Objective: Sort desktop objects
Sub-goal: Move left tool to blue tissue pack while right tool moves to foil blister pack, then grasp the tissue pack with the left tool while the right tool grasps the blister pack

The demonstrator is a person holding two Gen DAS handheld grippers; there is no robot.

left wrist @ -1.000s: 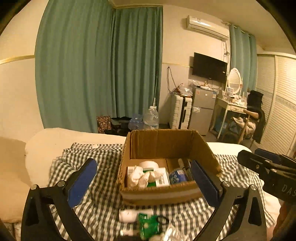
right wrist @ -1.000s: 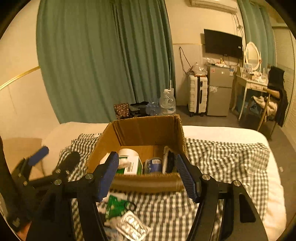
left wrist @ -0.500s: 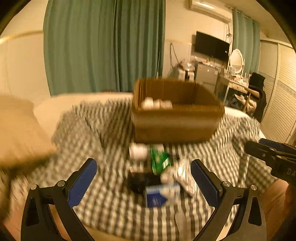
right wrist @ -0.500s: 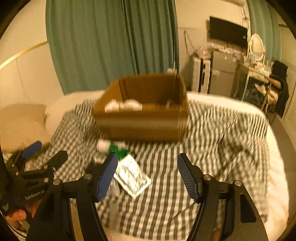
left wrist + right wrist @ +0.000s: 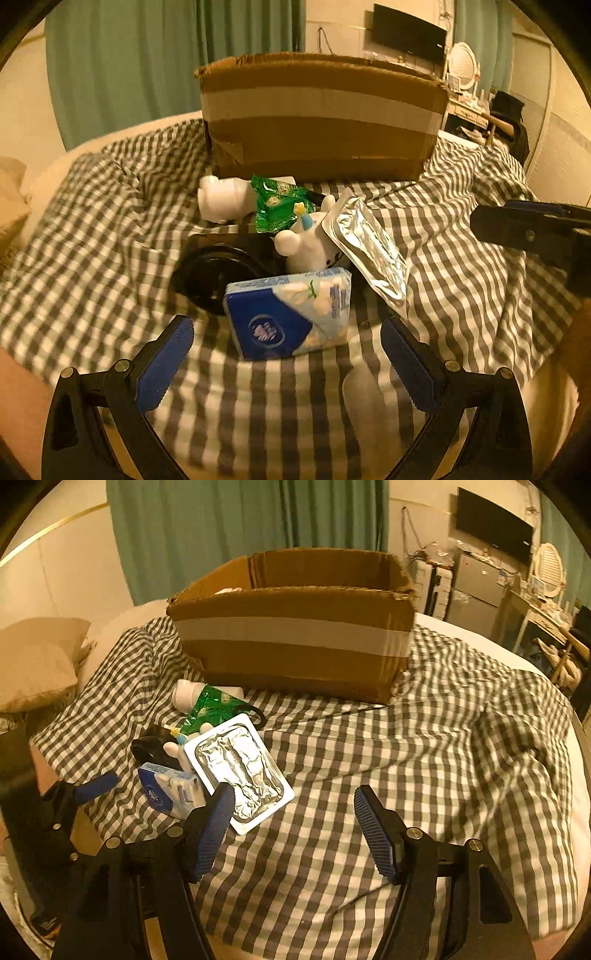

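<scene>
Tissue pack (image 5: pixel 291 314), glossy soft plastic, lies before left gripper (image 5: pixel 286 363); both grippers' ribbed pads spread, empty.

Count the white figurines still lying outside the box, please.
2: one white figurine lies near the cardboard box, left of the green packet; another sits beside the foil pack. More may be hidden underneath.

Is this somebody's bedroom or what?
Most likely a bedroom, maybe a small studio flat. The stuff lies on a checked blanket over a bed, with a pillow beside it. Across the room are green curtains, a wall TV and a dressing table with a mirror.
</scene>
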